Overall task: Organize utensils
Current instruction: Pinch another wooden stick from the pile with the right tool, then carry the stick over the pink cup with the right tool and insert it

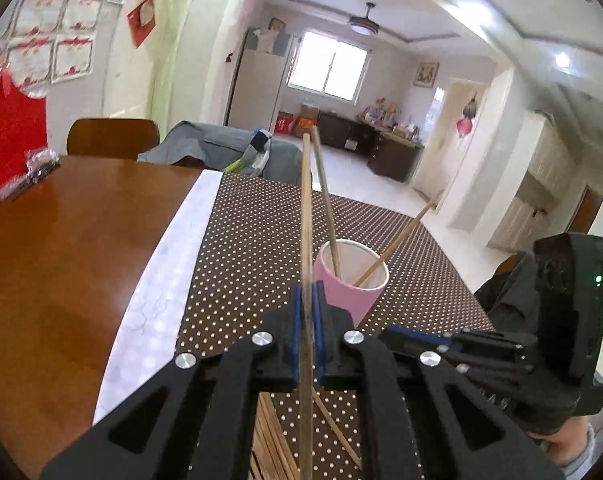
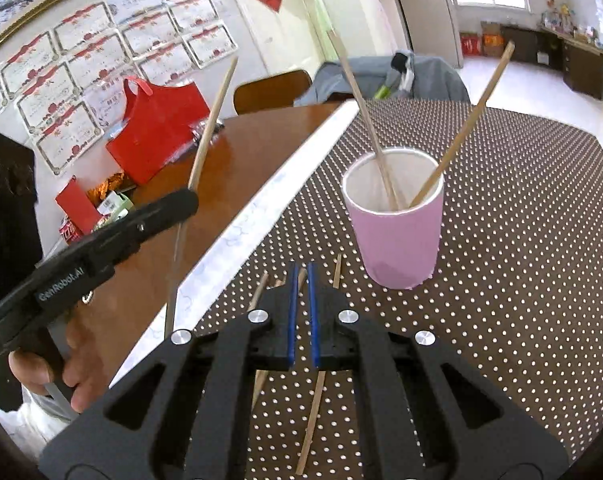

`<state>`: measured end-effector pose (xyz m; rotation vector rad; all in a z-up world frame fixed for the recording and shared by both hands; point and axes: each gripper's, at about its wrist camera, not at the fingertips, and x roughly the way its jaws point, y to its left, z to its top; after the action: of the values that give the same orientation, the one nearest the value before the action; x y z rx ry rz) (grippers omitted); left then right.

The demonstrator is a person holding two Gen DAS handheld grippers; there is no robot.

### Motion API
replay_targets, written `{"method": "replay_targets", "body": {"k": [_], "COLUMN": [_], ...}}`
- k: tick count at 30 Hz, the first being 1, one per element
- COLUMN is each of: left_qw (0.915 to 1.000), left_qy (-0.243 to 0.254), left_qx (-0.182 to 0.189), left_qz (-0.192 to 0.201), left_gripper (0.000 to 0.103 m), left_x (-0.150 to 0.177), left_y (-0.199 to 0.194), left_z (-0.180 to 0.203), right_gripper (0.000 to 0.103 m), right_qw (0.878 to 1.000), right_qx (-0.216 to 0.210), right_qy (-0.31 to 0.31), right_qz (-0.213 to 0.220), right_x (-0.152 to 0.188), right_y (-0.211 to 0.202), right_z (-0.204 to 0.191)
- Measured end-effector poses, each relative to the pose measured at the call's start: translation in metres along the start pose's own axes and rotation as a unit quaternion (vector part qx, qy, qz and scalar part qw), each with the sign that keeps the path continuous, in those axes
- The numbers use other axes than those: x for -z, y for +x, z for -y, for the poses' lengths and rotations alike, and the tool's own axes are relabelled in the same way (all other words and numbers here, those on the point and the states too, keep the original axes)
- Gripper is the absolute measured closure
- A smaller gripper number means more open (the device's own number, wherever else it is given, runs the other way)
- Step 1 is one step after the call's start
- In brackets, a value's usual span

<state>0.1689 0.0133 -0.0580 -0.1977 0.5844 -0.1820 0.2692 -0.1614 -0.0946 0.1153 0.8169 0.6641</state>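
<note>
Pink cup (image 1: 351,280) sits just ahead of the left hand-held gripper (image 1: 307,332), pinching an upright chopstick (image 1: 306,220); right hand-held gripper (image 2: 301,316) nearly closed, empty.

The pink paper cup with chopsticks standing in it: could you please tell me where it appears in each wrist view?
Left wrist view: the pink paper cup sits just right of centre, directly beyond the left tongs.
Right wrist view: the cup stands right of centre, beyond the right tongs.
Shared landmark: the brown white-dotted tablecloth under the cup.
</note>
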Motion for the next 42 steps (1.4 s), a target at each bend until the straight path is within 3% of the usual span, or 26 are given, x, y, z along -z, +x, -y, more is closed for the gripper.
{"method": "replay_targets", "body": {"k": [2,5,10,13,15,17,22,23,26,34,42], "left_qw": [0.9998,0.9984,0.9942,0.9926,0.9917,0.9910,0.9913,0.9912,0.9921,0.9974,0.9978], "left_qy": [-0.007,-0.007,-0.016,-0.024,-0.023,-0.028,-0.029,-0.031,-0.035,-0.028,-0.018], "left_qx": [-0.007,-0.029,-0.052,-0.053,-0.058,-0.058,-0.050,-0.047,-0.036,0.014,0.063], "left_qz": [-0.019,-0.049,-0.093,-0.106,-0.113,-0.117,-0.119,-0.119,-0.115,-0.064,0.006], "left_gripper": [0.097,0.097,0.097,0.097,0.097,0.097,0.097,0.097,0.097,0.097,0.097], "left_x": [0.000,0.007,0.022,0.024,0.025,0.026,0.027,0.027,0.025,0.016,-0.003], "left_y": [0.007,0.019,0.029,0.031,0.033,0.035,0.035,0.036,0.033,0.015,0.003], "left_z": [0.000,-0.006,-0.023,-0.032,-0.036,-0.039,-0.039,-0.039,-0.036,-0.021,0.004], "right_gripper": [0.097,0.096,0.093,0.077,0.061,0.061,0.084,0.093,0.097,0.097,0.097], "right_qw": [1.000,0.996,0.987,0.984,0.982,0.979,0.974,0.973,0.975,0.990,0.998], "right_qx": [0.011,0.029,0.068,0.083,0.093,0.106,0.131,0.136,0.130,0.084,0.026], "right_qy": [-0.011,-0.010,-0.016,-0.028,-0.035,-0.046,-0.073,-0.078,-0.071,-0.043,-0.026], "right_qz": [-0.018,-0.089,-0.145,-0.156,-0.161,-0.166,-0.168,-0.167,-0.166,-0.106,0.044], "right_x": [0.004,0.014,0.027,0.029,0.029,0.029,0.031,0.031,0.026,0.023,-0.001], "right_y": [0.017,0.058,0.099,0.108,0.113,0.121,0.134,0.135,0.139,0.096,0.006], "right_z": [-0.004,-0.016,-0.020,-0.024,-0.026,-0.030,-0.038,-0.038,-0.034,-0.015,-0.010]}}
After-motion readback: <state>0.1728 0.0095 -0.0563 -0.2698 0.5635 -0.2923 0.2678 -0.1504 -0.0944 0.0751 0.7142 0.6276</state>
